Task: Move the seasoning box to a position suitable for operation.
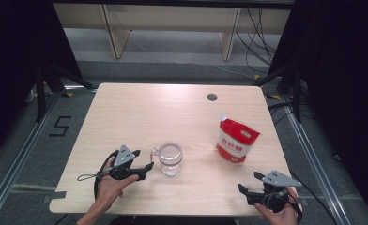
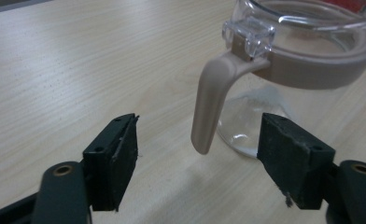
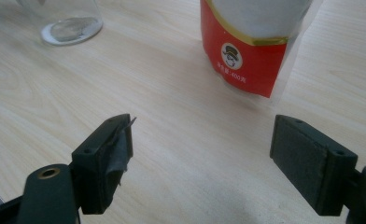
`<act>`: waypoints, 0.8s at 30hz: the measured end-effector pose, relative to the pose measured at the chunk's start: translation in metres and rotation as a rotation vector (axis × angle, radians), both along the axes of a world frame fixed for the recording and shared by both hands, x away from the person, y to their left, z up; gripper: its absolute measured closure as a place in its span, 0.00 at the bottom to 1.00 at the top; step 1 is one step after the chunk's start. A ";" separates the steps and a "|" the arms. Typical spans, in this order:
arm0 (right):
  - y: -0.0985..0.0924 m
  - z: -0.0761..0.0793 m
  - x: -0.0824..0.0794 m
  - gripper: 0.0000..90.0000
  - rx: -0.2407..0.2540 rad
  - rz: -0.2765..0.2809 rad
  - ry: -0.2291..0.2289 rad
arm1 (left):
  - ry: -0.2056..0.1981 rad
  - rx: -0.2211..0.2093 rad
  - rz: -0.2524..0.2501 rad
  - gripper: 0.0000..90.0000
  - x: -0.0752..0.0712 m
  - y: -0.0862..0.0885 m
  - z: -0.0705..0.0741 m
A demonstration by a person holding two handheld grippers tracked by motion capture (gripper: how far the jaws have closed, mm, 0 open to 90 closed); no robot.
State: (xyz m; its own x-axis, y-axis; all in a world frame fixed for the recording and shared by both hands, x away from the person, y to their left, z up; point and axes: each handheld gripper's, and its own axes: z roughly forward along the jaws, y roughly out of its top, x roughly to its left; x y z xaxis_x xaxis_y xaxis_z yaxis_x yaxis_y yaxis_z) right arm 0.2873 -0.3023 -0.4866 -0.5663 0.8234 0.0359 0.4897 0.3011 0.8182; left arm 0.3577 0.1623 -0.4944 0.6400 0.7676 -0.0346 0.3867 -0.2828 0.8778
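The red and white pouch (image 3: 256, 42) reads "400" under a small round logo; floor tape (image 1: 60, 125) forms a 5.

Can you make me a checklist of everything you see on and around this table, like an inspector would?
Surface: light wooden table, with a small round hole near the far edge.
Job's things: clear glass jug with a beige handle and band, upright and looking empty; red and white pouch standing to its right.
Clutter: nothing seen.
Grippers: left gripper open, its jaws either side of the jug handle but not touching it; right gripper open, nothing between its jaws, pointing toward the pouch.
Cables: a black cable loops from the left gripper; more cables lie on the floor behind.
Surroundings: black curtains on both sides, wooden table legs beyond.
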 end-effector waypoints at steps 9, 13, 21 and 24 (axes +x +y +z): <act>0.001 0.000 0.000 0.24 0.009 -0.001 0.018 | -0.013 0.007 -0.048 0.53 0.012 -0.009 -0.002; 0.003 0.000 -0.002 0.24 0.014 -0.015 0.039 | -0.016 0.010 -0.067 0.59 0.015 -0.011 -0.003; 0.003 0.000 -0.001 0.24 0.019 -0.006 0.039 | -0.024 0.020 -0.086 0.71 0.017 -0.017 -0.005; 0.002 0.000 0.000 0.25 0.009 0.014 0.016 | -0.017 -0.003 -0.080 0.76 0.018 -0.017 -0.005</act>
State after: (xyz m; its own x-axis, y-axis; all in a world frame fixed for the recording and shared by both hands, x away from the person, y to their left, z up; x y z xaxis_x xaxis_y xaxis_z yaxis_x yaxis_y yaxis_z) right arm 0.2878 -0.3004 -0.4870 -0.5772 0.8149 0.0525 0.4985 0.3006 0.8131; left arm 0.3755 0.1457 -0.4990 0.6996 0.7141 -0.0255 0.3480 -0.3092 0.8850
